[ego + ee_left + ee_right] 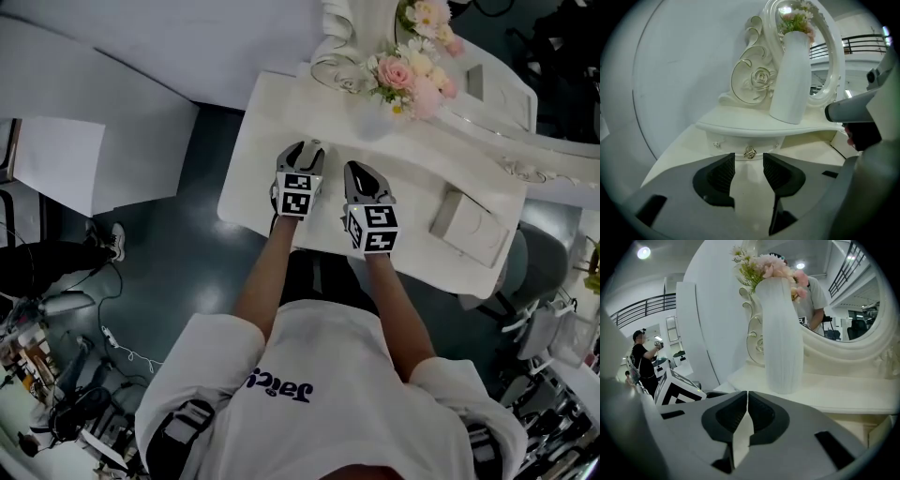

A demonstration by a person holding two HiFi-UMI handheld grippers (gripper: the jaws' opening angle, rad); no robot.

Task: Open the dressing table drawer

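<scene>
I'm on the approach, with nothing gripped yet. My left gripper [749, 165] has its jaws apart with nothing between the pads, and they point at the small metal knob [750, 152] on the drawer [740, 142]. That drawer sits just below the white vase [790, 79], under the raised shelf [754, 125] the vase stands on. Its curved front looks flush with the shelf, so I judge it shut. In the left gripper view the knob lies in line with the gap between my jaw tips, below the vase's base and a little to its left. It lies beyond the tips, though, and I can't tell how near.

My right gripper [747, 399] has its jaws together on nothing. It hangs over the table [272, 122] on the near side of the vase and faces it, with no part in the pull.

Next I should carry the left jaws forward, under the shelf's lip below the vase, until the knob sits between the pads. Then I close on it and draw straight back, away from the vase. The knob is small and shiny, so a glancing pinch could slip. The vase is tall, and a bump to the shelf could rock it.
</scene>
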